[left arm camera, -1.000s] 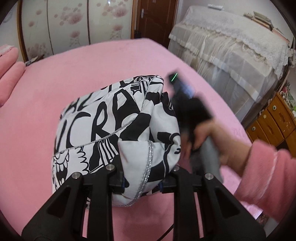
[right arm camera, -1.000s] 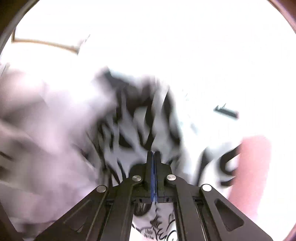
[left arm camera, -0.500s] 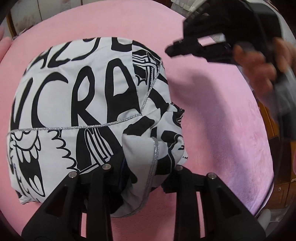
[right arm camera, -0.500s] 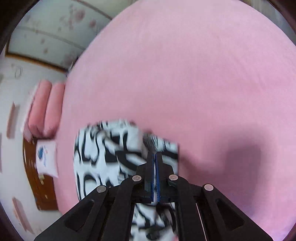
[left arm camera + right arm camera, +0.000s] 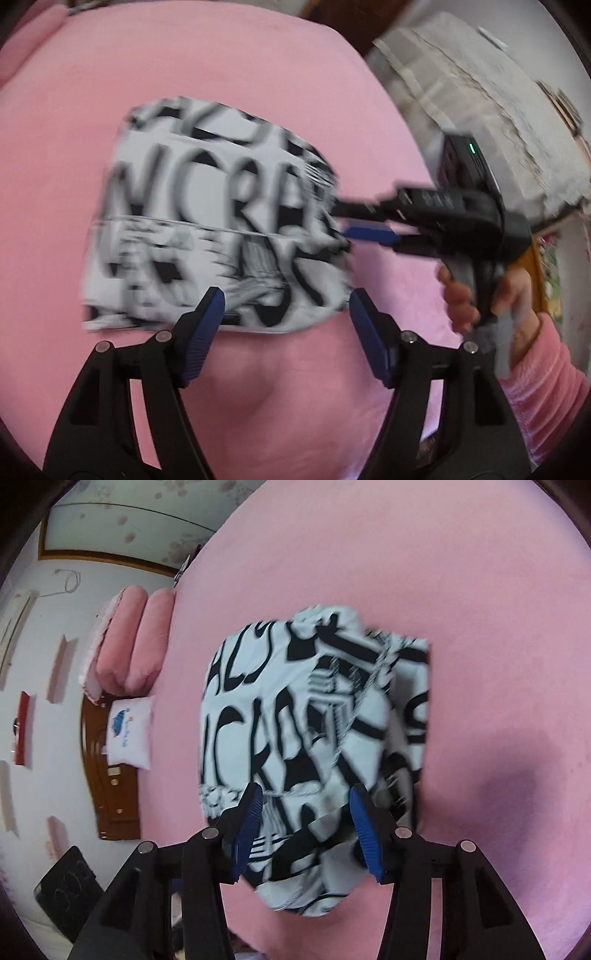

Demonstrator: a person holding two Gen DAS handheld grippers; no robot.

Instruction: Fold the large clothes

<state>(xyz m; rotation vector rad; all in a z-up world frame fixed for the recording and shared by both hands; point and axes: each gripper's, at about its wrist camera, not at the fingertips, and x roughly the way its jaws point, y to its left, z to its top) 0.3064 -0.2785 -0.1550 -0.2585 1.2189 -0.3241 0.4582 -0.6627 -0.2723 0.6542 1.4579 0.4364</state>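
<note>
Folded black-and-white printed garment (image 5: 218, 240) lying flat on the pink bed cover (image 5: 240, 74), a compact rectangle with a silver seam across it. Left gripper (image 5: 286, 306), at six o'clock in its own view: jaws have just been opening and now stand apart, blue pads clear of the cloth's near edge, nothing between them. Right gripper (image 5: 306, 801): jaws have likewise just been opening; they stand apart above the garment's near end without pressing it. In the left view it sits at three o'clock, held by a hand (image 5: 480, 295) in a pink sleeve (image 5: 543, 384). Pink pillows (image 5: 129, 638) at ten o'clock in the right view.
</note>
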